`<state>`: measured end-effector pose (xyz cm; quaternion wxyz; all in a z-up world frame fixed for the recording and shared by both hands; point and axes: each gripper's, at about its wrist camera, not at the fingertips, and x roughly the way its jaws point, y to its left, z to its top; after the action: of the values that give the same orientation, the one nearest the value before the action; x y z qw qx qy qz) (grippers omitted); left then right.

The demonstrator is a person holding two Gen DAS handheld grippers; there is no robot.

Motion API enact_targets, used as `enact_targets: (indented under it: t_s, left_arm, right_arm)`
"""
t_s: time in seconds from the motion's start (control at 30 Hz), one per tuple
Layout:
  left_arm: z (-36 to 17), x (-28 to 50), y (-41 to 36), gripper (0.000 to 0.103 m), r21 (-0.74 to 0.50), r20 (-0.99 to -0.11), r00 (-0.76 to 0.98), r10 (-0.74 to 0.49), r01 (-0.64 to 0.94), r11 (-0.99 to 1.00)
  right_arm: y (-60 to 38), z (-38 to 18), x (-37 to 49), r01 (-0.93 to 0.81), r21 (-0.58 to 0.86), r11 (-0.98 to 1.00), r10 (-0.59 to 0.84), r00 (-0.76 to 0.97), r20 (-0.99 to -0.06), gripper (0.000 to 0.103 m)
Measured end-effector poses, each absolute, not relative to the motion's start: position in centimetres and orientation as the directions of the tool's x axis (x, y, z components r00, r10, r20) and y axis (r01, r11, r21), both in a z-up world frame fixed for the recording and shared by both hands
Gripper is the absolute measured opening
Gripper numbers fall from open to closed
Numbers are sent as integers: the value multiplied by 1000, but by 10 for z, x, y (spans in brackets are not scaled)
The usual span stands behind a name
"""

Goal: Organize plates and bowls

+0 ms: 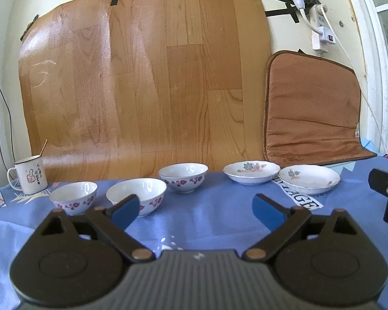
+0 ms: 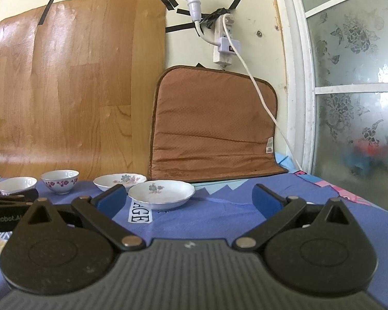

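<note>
Three white bowls with purple flowers stand in a row on the blue cloth: a left bowl (image 1: 73, 197), a middle bowl (image 1: 137, 193) and a far bowl (image 1: 183, 177). Two shallow flowered plates stand to their right, one farther (image 1: 251, 171) and one nearer (image 1: 309, 179). My left gripper (image 1: 196, 210) is open and empty, low over the cloth in front of the bowls. My right gripper (image 2: 188, 200) is open and empty, just short of the nearer plate (image 2: 161, 192); the farther plate (image 2: 119, 180) and the far bowl (image 2: 60, 180) lie to its left.
A white enamel mug (image 1: 29, 177) with a spoon stands at the far left. A wood-patterned board (image 1: 142, 77) and a brown cushion (image 2: 214, 124) lean against the back wall. A white cable (image 2: 258, 90) hangs from a power strip. A frosted window (image 2: 354, 77) is on the right.
</note>
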<state>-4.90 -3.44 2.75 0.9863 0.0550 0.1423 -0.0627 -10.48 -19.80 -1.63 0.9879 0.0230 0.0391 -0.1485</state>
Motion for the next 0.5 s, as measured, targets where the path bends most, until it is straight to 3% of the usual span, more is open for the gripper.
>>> enact_targets:
  t_s: [0.1,0.17,0.27,0.33,0.5]
  left_arm:
    - [28,-49,-34,92,91,-293,949,-114,146,985]
    - [28,-49,-33,92,88,-295,948,-118,150,985]
    - [28,-48,-33,97,84,-302,946,-119,151,985]
    - [28,-47,-32,99,77,-302,946,-121,151,986]
    - [27,-44,-30,99,62,-316,939,-132,160,985]
  right_arm:
    - [-198,-16,-103,281,31,959,-277,956,-94,94]
    - [-198,-16,-99,269,26,963,-264,957,-116,74]
    - [-201,-17,-91,246,38,969,-236,956,-172,53]
    - [-209,-16,-83,231,72,970,-209,951,-226,46]
    - [-243,18,-43,209,222,952,-116,922,-369,47]
